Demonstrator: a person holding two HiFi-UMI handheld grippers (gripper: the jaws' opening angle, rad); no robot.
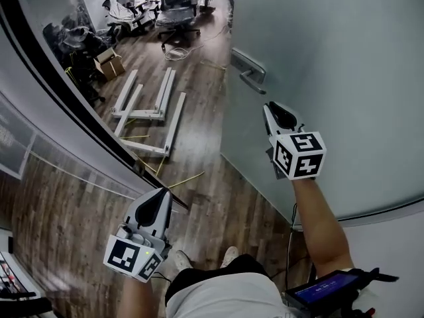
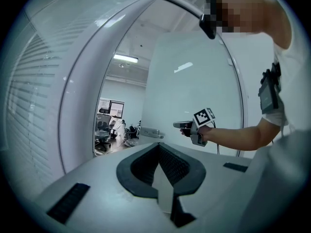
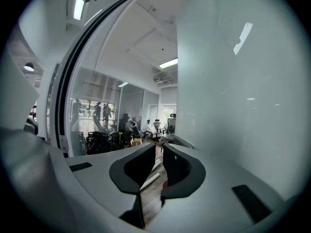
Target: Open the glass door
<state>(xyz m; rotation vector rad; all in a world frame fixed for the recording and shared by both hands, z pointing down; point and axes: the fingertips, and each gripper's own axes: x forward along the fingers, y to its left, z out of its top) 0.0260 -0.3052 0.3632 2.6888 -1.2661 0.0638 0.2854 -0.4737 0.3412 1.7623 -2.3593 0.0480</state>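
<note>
The frosted glass door [image 1: 331,78] stands swung inward, its metal lever handle [image 1: 248,71] on the near edge. My right gripper [image 1: 268,106] is raised just below and to the right of that handle, apart from it, its jaws a narrow slit with nothing between them. In the right gripper view the gripper [image 3: 159,147] points past the door glass [image 3: 243,106] into the room. My left gripper [image 1: 164,192] hangs low by the doorway's left side, shut and empty. The left gripper view looks over the shut tips [image 2: 158,145] to the handle [image 2: 150,131] and the right gripper [image 2: 177,125].
The dark door frame [image 1: 79,111] curves along the left wall. Beyond the doorway, white metal table frames [image 1: 149,108] lie on the wood floor, with a cardboard box [image 1: 109,63] and several office chairs [image 1: 175,8] farther back. My shoes [image 1: 228,254] stand at the threshold.
</note>
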